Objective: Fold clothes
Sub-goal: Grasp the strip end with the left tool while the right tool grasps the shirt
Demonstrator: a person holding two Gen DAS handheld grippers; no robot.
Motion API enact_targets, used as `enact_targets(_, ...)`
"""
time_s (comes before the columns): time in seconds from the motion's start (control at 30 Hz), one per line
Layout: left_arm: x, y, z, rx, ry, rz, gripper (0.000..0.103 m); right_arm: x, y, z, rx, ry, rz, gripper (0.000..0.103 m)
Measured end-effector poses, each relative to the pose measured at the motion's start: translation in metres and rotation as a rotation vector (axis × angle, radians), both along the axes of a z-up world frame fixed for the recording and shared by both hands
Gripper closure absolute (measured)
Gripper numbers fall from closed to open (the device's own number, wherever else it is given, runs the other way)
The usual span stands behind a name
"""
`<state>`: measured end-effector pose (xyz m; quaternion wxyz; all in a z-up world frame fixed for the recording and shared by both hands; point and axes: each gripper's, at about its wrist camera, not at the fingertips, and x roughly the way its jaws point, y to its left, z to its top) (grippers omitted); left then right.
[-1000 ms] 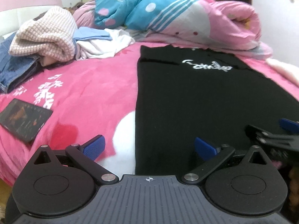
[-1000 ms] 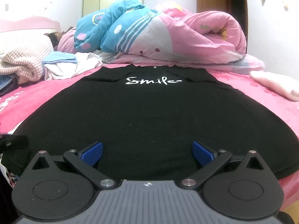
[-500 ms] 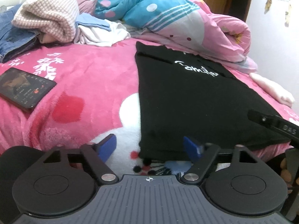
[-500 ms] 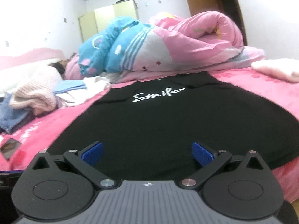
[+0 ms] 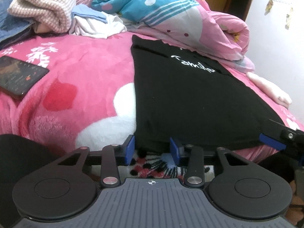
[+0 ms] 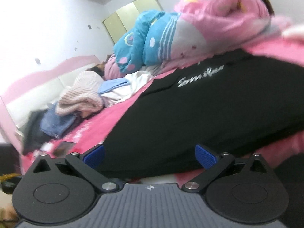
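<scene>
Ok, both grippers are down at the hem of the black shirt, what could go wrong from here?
The left gripper straddles the black shirt's hem corner with a gap between its pads, so it may close on too little fabric or snag the pink blanket beneath. The right gripper is wide open and its view is blurred, so the two sides may lift unevenly and skew the fold.

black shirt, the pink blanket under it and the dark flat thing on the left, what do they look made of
Black shirt: looks like thin matte knit, probably cotton jersey; it lies flat and drapes over the bed edge.
Pink blanket: plush fleece, going by its fuzzy nap.
Dark flat thing: rigid with a glossy, lit face, so likely a glass-fronted phone.
</scene>
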<state>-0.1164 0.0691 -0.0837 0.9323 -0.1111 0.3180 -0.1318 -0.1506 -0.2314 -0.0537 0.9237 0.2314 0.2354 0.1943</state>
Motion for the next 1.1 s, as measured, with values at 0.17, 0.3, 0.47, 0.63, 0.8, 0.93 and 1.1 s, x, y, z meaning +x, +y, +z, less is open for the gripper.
enact_targets(0.17, 0.0, 0.007, 0.0, -0.033, 0.009, 0.014, 0.092, 0.009, -0.005, -0.012, 0.214, 0.108, 0.051, 0.015)
enact_targets(0.3, -0.003, 0.011, 0.003, -0.053, -0.001, -0.003, 0.096, 0.023, 0.003, -0.034, 0.4, 0.236, 0.089, 0.023)
enact_targets(0.47, -0.005, 0.017, 0.009, -0.097, -0.029, -0.025, 0.097, 0.041, 0.014, -0.064, 0.635, 0.404, 0.138, 0.03)
enact_targets(0.63, -0.006, 0.025, 0.014, -0.152, -0.039, -0.043, 0.098, 0.053, 0.026, -0.089, 0.814, 0.51, 0.165, 0.04)
enact_targets(0.8, -0.005, 0.031, 0.017, -0.197, -0.031, -0.057, 0.098, 0.059, 0.04, -0.107, 0.934, 0.549, 0.166, 0.045)
enact_targets(0.93, -0.004, 0.034, 0.019, -0.211, -0.036, -0.074, 0.098, 0.063, 0.049, -0.118, 1.012, 0.564, 0.173, 0.059)
enact_targets(1.1, -0.001, 0.042, 0.016, -0.242, -0.035, -0.08, 0.098, 0.064, 0.052, -0.124, 1.051, 0.545, 0.171, 0.09)
